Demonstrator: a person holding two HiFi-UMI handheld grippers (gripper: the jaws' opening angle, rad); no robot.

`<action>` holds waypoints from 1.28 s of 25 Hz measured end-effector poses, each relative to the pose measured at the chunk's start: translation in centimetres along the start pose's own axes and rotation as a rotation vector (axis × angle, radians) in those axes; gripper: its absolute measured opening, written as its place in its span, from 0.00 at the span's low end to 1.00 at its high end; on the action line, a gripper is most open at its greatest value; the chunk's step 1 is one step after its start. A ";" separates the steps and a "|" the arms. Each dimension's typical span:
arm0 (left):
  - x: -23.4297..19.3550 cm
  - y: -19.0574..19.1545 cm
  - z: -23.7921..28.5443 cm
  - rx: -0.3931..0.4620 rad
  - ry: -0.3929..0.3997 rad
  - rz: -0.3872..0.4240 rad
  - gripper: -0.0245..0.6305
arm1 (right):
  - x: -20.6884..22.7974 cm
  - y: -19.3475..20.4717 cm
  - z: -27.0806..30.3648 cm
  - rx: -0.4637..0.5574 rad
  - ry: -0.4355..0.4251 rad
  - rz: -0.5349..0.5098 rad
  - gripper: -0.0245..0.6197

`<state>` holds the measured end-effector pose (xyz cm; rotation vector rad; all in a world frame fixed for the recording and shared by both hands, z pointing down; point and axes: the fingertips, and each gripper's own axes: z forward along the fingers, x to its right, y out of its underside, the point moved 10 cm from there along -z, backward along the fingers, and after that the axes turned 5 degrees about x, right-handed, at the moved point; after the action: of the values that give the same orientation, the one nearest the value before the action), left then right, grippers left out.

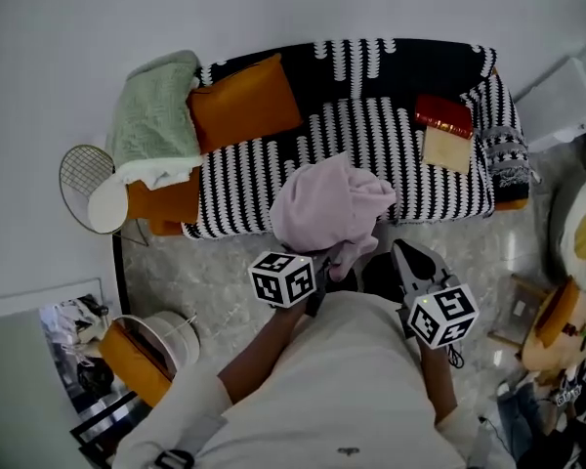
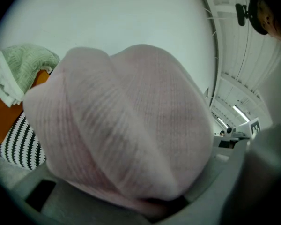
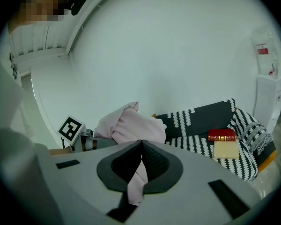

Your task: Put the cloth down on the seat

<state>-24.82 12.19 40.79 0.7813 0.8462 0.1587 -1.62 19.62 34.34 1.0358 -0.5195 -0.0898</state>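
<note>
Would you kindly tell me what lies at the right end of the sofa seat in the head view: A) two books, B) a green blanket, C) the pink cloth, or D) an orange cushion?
A: a red book and a cream book lie there on the striped seat.

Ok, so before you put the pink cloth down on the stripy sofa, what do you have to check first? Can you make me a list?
1. Left gripper holding the pink knitted cloth: ok, a thick bunch sits in its jaws.
2. Right gripper holding it too: ok, its jaws are shut on a thin strip.
3. Free spot on the black-and-white patterned sofa seat: ok, the middle is bare.
4. Orange cushion and red book out of the way: ok, one lies at each end.
5. Cloth fully over the seat: cannot tell. From above it overlaps only the front edge.
</note>
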 end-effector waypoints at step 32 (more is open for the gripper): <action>2.6 -8.0 14.7 0.090 -0.155 0.011 0.39 | 17.0 -11.7 7.9 -0.005 -0.174 -0.024 0.05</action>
<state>-13.79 -0.70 39.78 0.8715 0.7063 0.0687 11.69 1.95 34.03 1.0353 -0.6642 -0.2041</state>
